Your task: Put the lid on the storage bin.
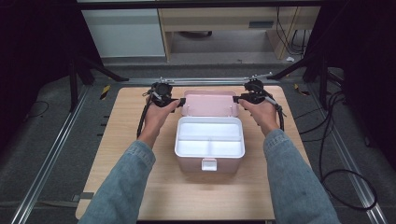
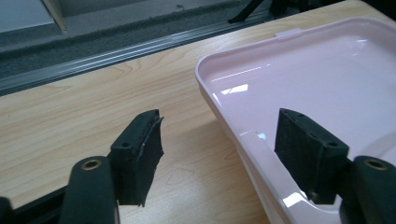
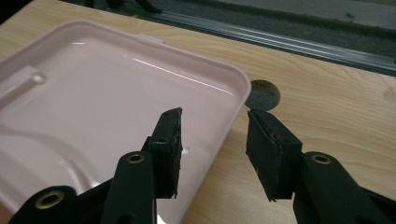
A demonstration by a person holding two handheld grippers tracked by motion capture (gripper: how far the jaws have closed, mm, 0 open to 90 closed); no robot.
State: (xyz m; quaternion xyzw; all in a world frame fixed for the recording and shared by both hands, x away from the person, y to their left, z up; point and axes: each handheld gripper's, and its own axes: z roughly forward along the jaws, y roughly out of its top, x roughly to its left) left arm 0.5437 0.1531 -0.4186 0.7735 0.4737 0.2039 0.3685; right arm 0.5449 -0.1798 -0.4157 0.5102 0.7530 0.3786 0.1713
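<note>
High view first: a pink box (image 1: 209,149) sits open in the middle of the wooden desk (image 1: 140,186), its lid (image 1: 210,105) thrown back on the far side and a white tray (image 1: 209,137) inside. The left tongs (image 1: 180,101) are at the lid's left edge, the right tongs (image 1: 236,99) at its right edge. Left gripper view has the lid's rim (image 2: 224,112) between the two jaws, with clear gaps on both sides, so nothing is gripped. Right gripper view shows the same: jaws parted astride the lid's corner (image 3: 233,93), pads not pressing on it.
</note>
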